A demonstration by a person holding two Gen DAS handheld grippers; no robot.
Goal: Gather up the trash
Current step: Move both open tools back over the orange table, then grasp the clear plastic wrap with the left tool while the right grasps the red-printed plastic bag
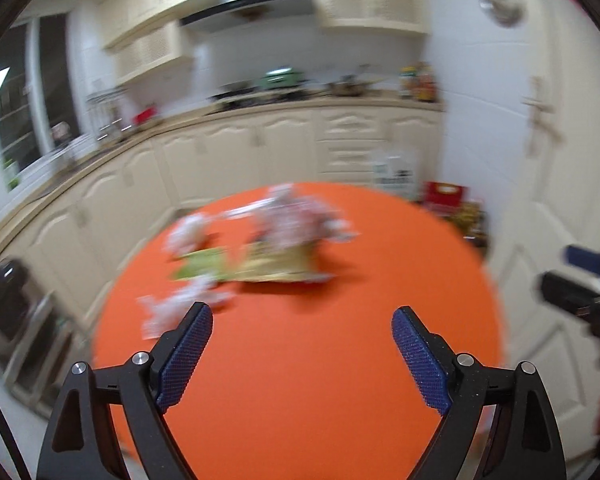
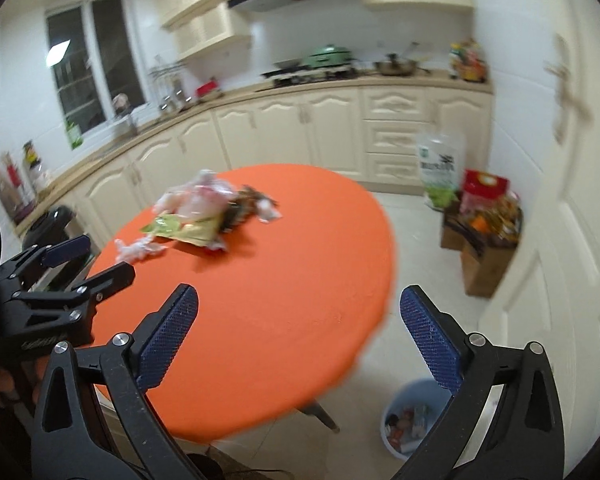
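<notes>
Left gripper [image 1: 302, 316]: jaws spread wide, nothing between them, held above the near part of the orange desk [image 1: 300, 380]; its blue pads [image 1: 188, 360] are in plain view.
Right gripper [image 2: 298, 300]: jaws spread wide and empty, over the desk's near right edge.
Trash pile [image 2: 204, 212]: on the far side of the desk, at about 11 o'clock from the right gripper and 12 o'clock from the left one; blurred in the left wrist view.
Green-yellow wrapper [image 2: 184, 230]: lies flat at the pile's near edge, under crumpled pale plastic.
Crumpled tissue [image 2: 138, 249]: just beside the wrapper, at its 8 o'clock.
Blue bin [image 2: 414, 420]: on the floor at 5 o'clock from the desk, with scraps inside.
Cardboard boxes [image 2: 480, 248]: on the floor by the white door, well apart from the desk.
</notes>
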